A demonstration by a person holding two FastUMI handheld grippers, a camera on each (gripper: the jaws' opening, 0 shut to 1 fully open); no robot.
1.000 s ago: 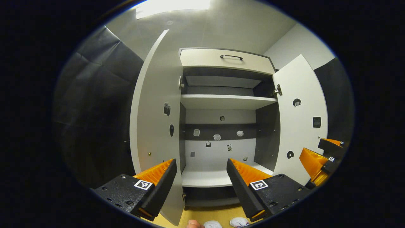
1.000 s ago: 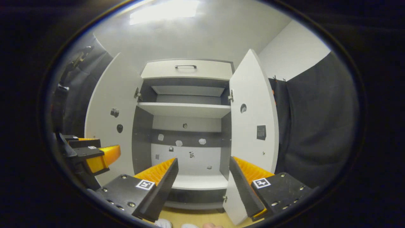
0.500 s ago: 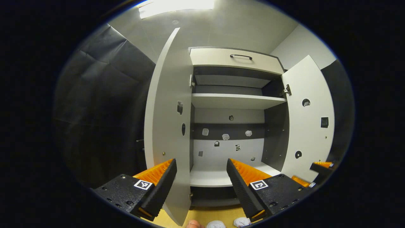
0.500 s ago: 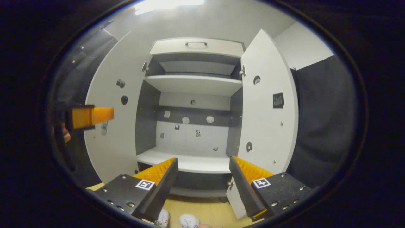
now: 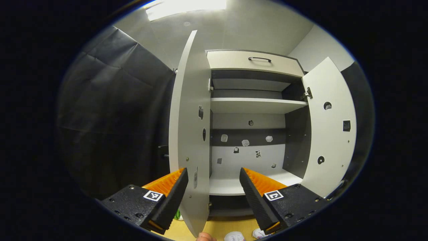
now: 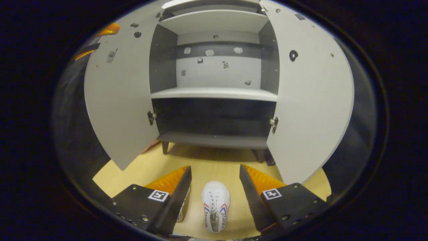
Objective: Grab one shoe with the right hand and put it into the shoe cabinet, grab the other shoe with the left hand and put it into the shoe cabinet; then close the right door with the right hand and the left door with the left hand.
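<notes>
In the right gripper view a white shoe (image 6: 215, 206) with red and blue stripes lies on the wooden floor (image 6: 214, 160), toe toward the cabinet. My right gripper (image 6: 214, 170) hangs open above it, a finger on each side. The second shoe (image 6: 181, 211) is mostly hidden behind one finger. The shoe cabinet (image 6: 214, 93) stands with its left door (image 6: 120, 93) and right door (image 6: 311, 100) wide open. In the left gripper view my left gripper (image 5: 213, 171) is open and holds nothing. It faces the cabinet shelf (image 5: 230, 187), with the left door (image 5: 187, 134) edge-on ahead. Both shoe toes (image 5: 234, 236) peek in at the bottom.
The cabinet has a white upper shelf (image 5: 254, 104), a drawer with a dark handle (image 5: 259, 59) on top and a dark bottom compartment (image 6: 214, 120) on short legs. Black cloth (image 5: 117, 117) hangs on both sides. My left gripper (image 6: 100, 33) shows at the upper left of the right gripper view.
My right gripper has tipped down from the shelves to the floor, and the white shoe now lies between its fingers. My left gripper has drifted left, so the left door stands edge-on.
</notes>
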